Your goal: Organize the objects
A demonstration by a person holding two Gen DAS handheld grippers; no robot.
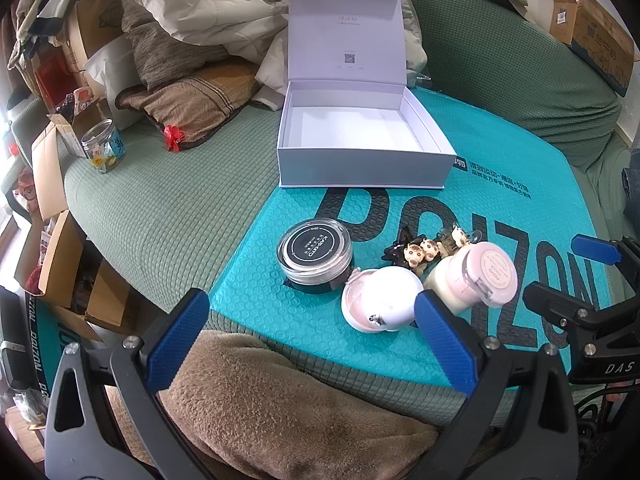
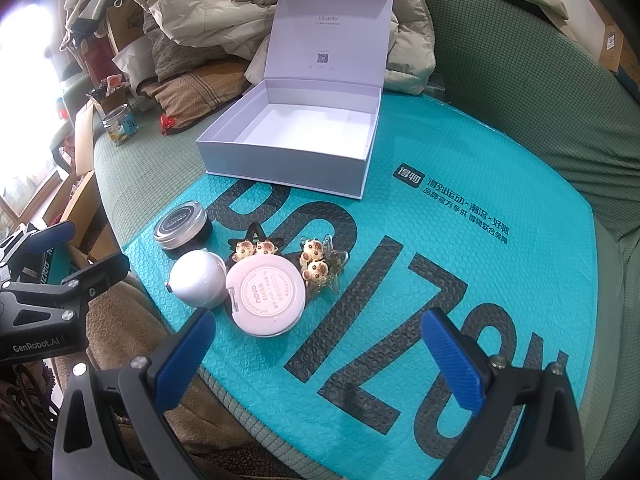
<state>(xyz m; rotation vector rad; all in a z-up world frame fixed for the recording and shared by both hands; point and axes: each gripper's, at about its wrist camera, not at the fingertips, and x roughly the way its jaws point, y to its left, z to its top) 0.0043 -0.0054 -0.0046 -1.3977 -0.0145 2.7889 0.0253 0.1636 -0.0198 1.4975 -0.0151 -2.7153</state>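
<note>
Both tools hang with fingers apart, holding nothing: the left tool [image 1: 312,334] and the right tool [image 2: 320,356]. At 12 o'clock on the teal "POIZON" mailer [image 2: 460,240], the open white box [image 2: 288,136], lid printed "uLucky", waits empty. The black "KAKO KATO" jar [image 1: 316,256] and the pink "novo" jar [image 2: 266,294] look rigid and smooth; gripping across their sides seems safest. The bear clips [image 2: 316,266] look small and fragile.

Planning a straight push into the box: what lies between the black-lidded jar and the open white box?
Only bare teal mailer with its printed black lettering lies between the black-lidded jar and the open white box. The right wrist view shows that stretch most plainly.
</note>
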